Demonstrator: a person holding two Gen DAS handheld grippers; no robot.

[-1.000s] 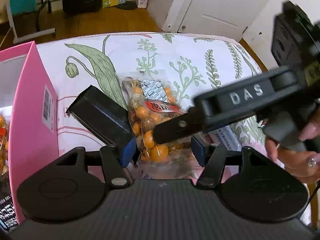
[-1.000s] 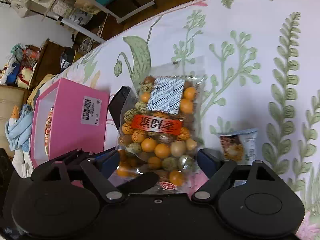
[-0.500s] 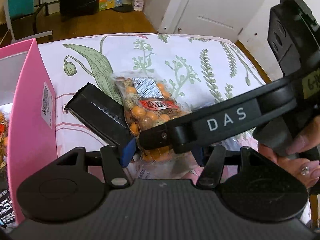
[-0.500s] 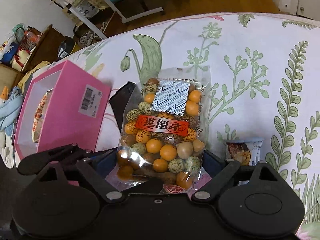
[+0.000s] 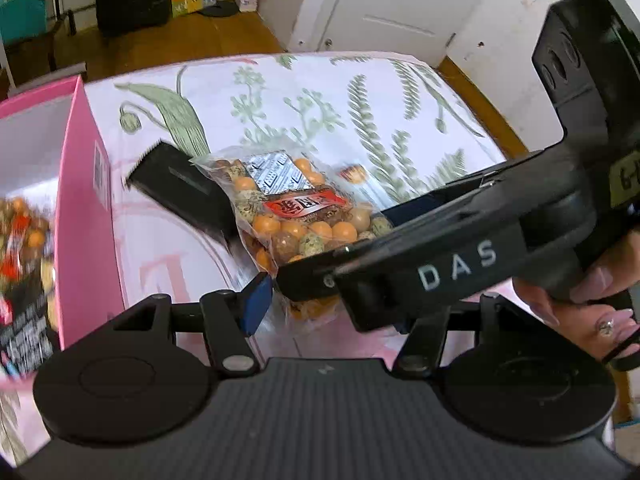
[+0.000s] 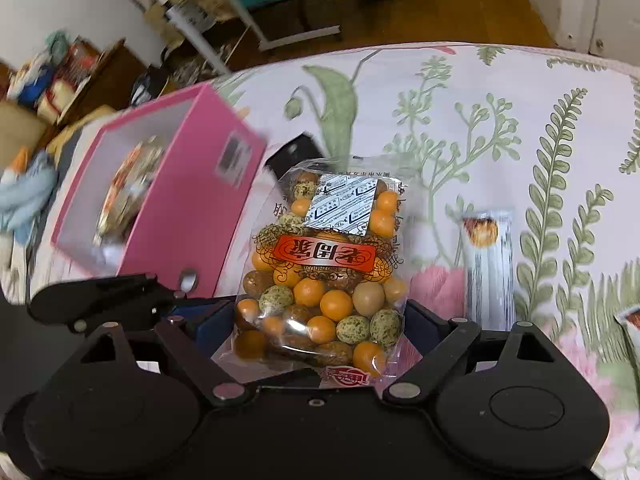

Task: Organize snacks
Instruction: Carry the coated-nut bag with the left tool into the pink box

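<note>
The pink box (image 6: 192,216) walls off the left, with a black packet (image 6: 294,154) just beside it. Bare floral tablecloth (image 6: 460,92) lies open at the far side. A small white snack packet (image 6: 488,256) blocks the right.

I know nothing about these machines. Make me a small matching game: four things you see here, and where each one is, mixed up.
Things:
1. clear bag of orange and speckled coated nuts
2. flat black packet
3. open pink cardboard box
4. white snack stick wrapper

Places:
A. alone on the leaf-print cloth
B. between the right gripper's fingers
C. snacks already inside it
D. partly under the nut bag

Pairs: 1-B, 2-D, 3-C, 4-A
</note>
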